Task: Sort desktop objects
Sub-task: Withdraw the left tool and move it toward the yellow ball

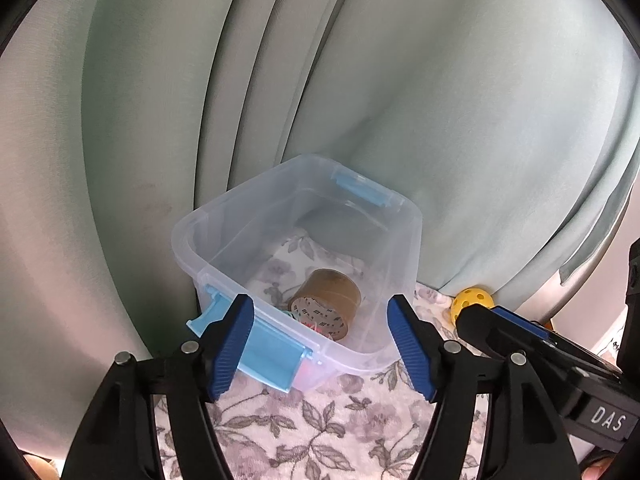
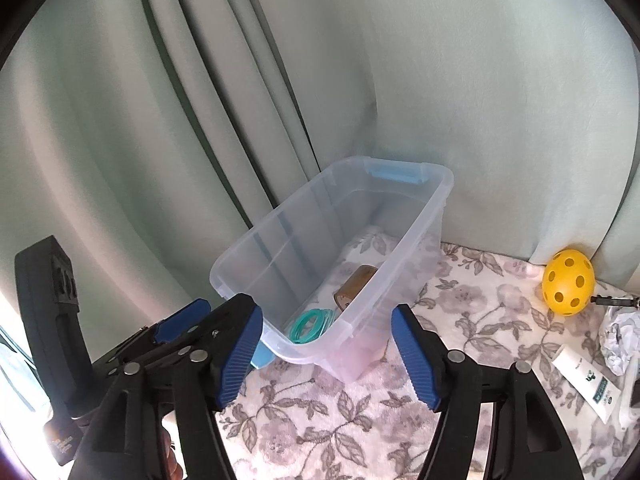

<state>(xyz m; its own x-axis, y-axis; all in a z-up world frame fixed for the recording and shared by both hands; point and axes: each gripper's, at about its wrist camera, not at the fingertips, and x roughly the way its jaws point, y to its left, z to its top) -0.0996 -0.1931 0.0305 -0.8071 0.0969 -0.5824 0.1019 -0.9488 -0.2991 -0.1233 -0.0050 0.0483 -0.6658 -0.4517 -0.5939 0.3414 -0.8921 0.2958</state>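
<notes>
A clear plastic bin point(image 1: 240, 200) with blue latches stands on a floral cloth against the curtain. A brown tape roll point(image 1: 326, 302) lies on its side inside it. In the right wrist view the same bin point(image 2: 280, 236) also holds teal rubber rings point(image 2: 312, 325) beside the tape roll point(image 2: 356, 282). My left gripper point(image 1: 320, 308) is open just in front of the bin's near end, nothing between its blue pads. My right gripper point(image 2: 326, 314) is open too, at the bin's near corner and holding nothing.
A yellow perforated ball point(image 2: 568, 284) rests by the curtain at the right. Crumpled paper point(image 2: 622, 340) and a white tube point(image 2: 584, 380) lie near the right edge. The floral cloth point(image 2: 320, 420) covers the table. The left gripper's black body point(image 2: 52, 300) stands close at the left.
</notes>
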